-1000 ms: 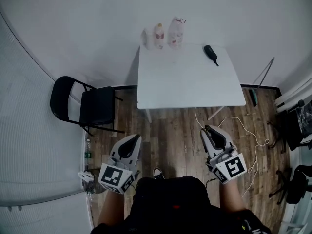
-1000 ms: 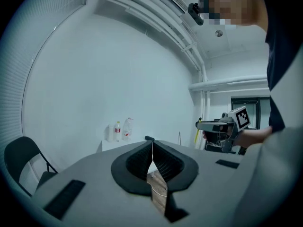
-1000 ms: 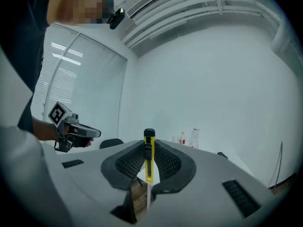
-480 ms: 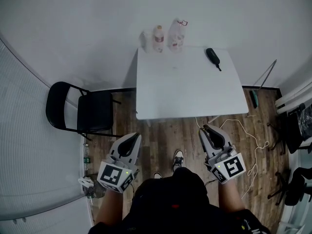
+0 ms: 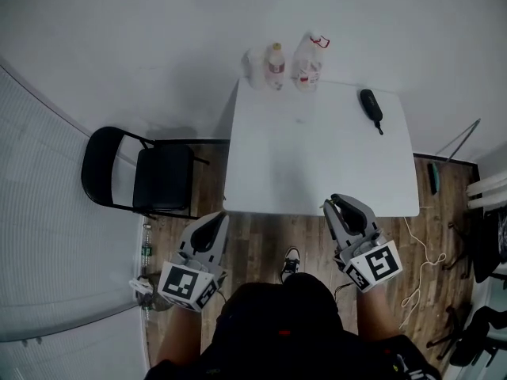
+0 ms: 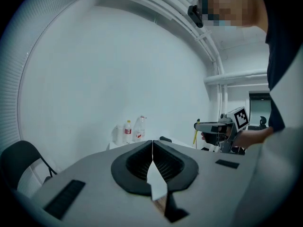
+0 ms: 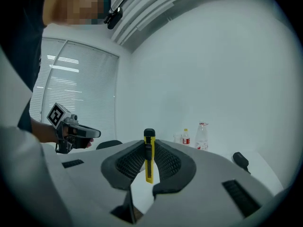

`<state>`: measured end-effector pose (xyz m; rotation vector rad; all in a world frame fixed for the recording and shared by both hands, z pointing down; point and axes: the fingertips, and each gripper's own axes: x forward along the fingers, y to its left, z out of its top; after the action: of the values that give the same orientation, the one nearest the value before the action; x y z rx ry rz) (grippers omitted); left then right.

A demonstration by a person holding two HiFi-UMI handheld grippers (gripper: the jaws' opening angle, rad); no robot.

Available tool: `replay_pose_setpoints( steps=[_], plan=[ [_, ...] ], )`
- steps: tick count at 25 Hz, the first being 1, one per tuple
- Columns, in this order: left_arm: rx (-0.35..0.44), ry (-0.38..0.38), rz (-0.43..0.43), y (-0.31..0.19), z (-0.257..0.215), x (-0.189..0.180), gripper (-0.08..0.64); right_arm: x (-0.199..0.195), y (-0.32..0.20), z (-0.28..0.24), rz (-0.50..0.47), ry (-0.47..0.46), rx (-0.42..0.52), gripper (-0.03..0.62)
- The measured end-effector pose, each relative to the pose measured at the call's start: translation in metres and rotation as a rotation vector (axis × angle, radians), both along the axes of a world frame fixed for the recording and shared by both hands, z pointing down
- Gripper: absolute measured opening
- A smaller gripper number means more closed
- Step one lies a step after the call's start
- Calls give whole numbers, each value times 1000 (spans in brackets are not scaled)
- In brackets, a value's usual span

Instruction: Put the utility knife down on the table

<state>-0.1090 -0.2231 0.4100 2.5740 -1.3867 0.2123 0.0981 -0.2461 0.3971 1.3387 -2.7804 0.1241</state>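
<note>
Jaws of the right gripper [image 5: 341,203] clamp a light, stiff knife [image 7: 149,161] mid-body, probably slick plastic; the left gripper [image 6: 152,144] is closed, empty.

Low in the head view the person wears a black top [image 5: 277,331] and a black-and-white shoe [image 5: 291,261]. The left gripper [image 5: 215,222] and right gripper [image 5: 339,208] are pale grey shells with black ribbed jaws. The left cube [image 5: 188,285] and right cube [image 5: 375,266] are white with black square markers.
</note>
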Motion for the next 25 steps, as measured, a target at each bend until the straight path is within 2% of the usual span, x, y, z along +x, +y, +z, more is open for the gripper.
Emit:
replay_pose_setpoints(
  steps=[6,9,12,16,20,25],
  plan=[
    [-46,28,-38,-39,12,24,23,21,-55,27,-61,-52,-62,67],
    [-51,26,-69,-58,18,33,23,28,-75,38,-94,-53,-88,69],
    [-61,11,-65,-76,25,42,23,30,-89,53,-110,-37,-141,69],
    [-66,-9,-43,-96,32,46,23,22,-107,84,-118,20,-244,67],
    [-76,-14,-11,-114,40,38,23,7,-128,121,-84,101,-329,69],
    [-91,9,10,-126,49,22,23,-11,-151,179,-73,255,-459,69]
  ],
)
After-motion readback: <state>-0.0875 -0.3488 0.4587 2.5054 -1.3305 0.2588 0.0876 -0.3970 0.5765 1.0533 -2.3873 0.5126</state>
